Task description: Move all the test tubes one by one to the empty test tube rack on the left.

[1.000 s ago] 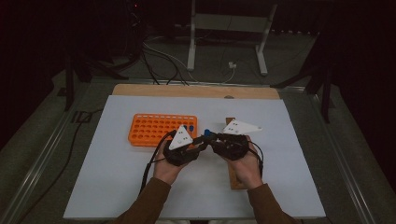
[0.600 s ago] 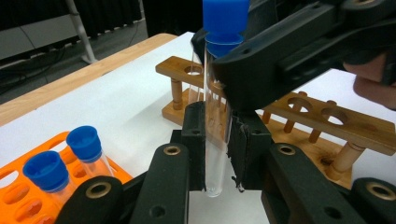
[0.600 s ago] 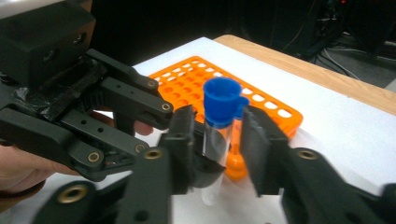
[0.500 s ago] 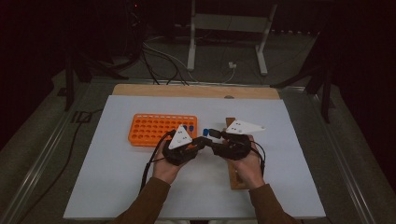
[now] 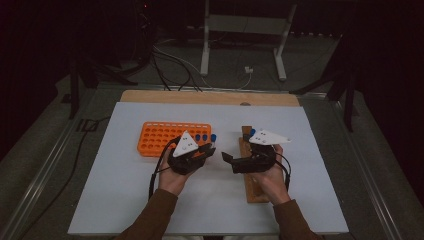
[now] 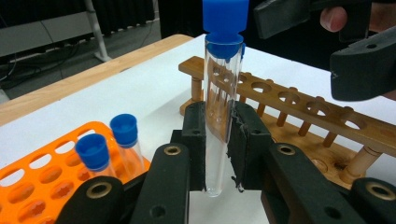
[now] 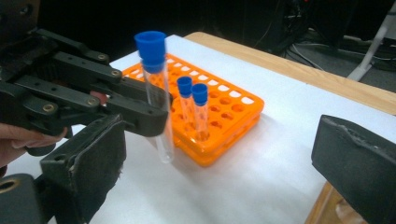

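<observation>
My left gripper (image 6: 219, 147) is shut on a clear test tube (image 6: 219, 98) with a blue cap, which it holds upright just above the white mat. The same tube (image 7: 158, 102) stands in front of my right gripper (image 7: 224, 163), whose jaws are wide open with nothing between them. In the high view the left gripper (image 5: 207, 150) and right gripper (image 5: 227, 159) face each other at the table's middle. To the left lies an orange rack (image 5: 160, 137) with two blue-capped tubes (image 7: 194, 105). Under the right hand lies a wooden rack (image 5: 255, 187) with a blue cap (image 5: 251, 133) at its far end.
A white mat (image 5: 125, 200) covers the table, with a wooden board edge (image 5: 200, 97) along its far side. Cables trail from the left gripper down the mat. Beyond the table are a metal stand and floor cables in the dark.
The right hand has drawn slightly back toward the person over the wooden rack. The left gripper holds the tube in nearly the same spot.
</observation>
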### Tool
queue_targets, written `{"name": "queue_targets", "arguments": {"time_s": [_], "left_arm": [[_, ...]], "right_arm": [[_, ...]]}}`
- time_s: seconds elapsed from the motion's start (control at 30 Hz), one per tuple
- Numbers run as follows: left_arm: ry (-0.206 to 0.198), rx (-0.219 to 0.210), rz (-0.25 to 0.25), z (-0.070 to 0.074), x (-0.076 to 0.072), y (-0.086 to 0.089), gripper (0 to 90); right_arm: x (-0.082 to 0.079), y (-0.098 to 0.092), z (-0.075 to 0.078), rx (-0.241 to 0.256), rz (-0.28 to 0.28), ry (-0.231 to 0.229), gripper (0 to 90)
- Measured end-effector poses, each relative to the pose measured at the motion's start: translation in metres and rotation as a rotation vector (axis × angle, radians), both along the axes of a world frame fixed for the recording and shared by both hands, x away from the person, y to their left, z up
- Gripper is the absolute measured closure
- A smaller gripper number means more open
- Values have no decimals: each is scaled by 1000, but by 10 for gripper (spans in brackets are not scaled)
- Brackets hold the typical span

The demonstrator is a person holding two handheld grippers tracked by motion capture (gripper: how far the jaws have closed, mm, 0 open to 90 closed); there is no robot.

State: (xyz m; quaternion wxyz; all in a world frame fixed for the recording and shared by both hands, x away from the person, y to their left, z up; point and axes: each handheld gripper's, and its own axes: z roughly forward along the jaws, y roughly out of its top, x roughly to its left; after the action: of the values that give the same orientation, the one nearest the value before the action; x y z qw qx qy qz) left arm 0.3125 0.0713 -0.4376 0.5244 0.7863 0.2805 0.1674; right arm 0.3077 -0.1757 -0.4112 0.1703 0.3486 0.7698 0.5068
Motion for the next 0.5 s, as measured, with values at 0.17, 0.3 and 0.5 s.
{"name": "queue_targets", "arguments": {"time_s": [0.17, 0.3, 0.5], "left_arm": [[-2, -22, 10, 2, 1, 6, 781], [-3, -30, 22, 4, 2, 12, 781], [-3, -46, 50, 6, 4, 24, 781]], "right_arm": [[-1, -7, -2, -1, -13, -8, 10], [-3, -14, -4, -5, -20, -12, 10], [-3, -27, -7, -6, -34, -3, 10]]}}
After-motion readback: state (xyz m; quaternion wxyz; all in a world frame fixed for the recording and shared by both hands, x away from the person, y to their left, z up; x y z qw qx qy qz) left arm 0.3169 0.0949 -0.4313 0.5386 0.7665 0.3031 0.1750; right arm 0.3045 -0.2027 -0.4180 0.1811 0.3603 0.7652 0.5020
